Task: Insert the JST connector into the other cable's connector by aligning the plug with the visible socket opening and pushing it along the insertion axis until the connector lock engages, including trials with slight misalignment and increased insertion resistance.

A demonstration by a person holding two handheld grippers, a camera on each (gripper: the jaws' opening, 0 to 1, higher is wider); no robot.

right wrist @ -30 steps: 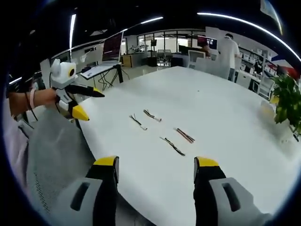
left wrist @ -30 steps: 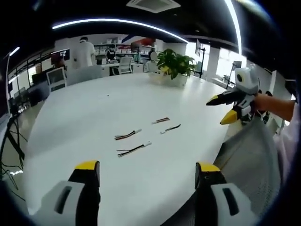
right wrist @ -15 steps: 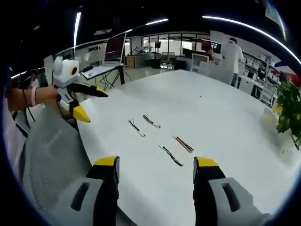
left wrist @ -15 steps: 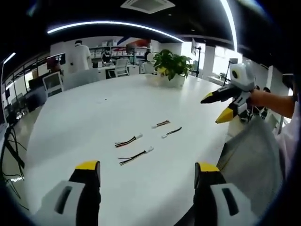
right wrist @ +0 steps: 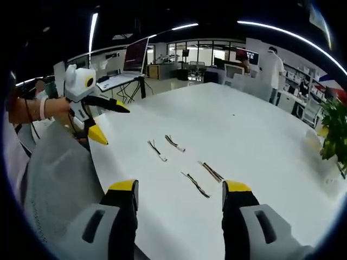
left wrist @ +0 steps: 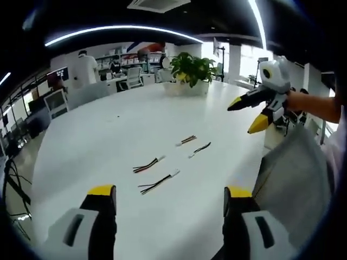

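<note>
White and round, the table (left wrist: pixel 108 135) carries four short cables ahead of both claws. Nearest the left claw (left wrist: pixel 169 197), whose jaws stand apart with nothing between them, lies a dark cable with a white connector (left wrist: pixel 158 183), then a red-and-black cable (left wrist: pixel 147 165) just beyond; farther off and to the right sit two more cables (left wrist: pixel 192 144). The right claw (right wrist: pixel 178 195) is likewise spread and empty, hovering short of the nearest cable (right wrist: pixel 196 184). Beyond the table's far edge stands a potted plant (left wrist: pixel 191 71), with office desks and a person (left wrist: pixel 82 67) behind.
</note>
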